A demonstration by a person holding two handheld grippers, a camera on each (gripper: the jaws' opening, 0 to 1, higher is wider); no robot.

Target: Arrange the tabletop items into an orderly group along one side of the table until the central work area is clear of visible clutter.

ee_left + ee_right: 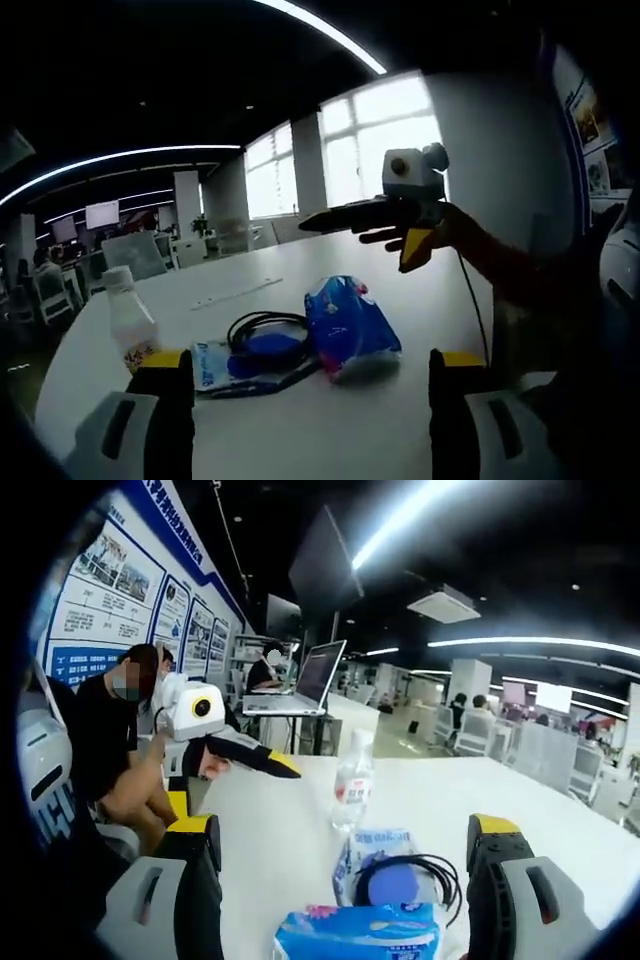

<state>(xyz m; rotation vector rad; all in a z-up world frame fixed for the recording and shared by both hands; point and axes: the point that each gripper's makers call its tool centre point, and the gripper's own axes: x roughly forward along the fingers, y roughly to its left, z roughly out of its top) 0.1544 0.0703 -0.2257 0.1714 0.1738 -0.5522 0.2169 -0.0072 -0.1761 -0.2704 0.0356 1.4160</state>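
My left tongs stand wide apart with nothing between them, low over the white counter. I take the blue tissue pack as my landmark: it lies on the counter ahead of those tongs. Touching its side is a coiled black cable resting on a blue disc, and that pair sits on a flat blue-and-white packet. Beyond the packet from the tissue pack, the small white bottle stands upright, apart from the rest. Above and behind the tissue pack my right tongs hang in the air over the counter; their jaws look nearly together and carry nothing.

In the right gripper view my right tongs are wide and empty, with the tissue pack lying between them at the near edge. Just behind it sits the cable on the packet, then the bottle standing upright. Off to the side of the tissue pack my left tongs hover above the counter.
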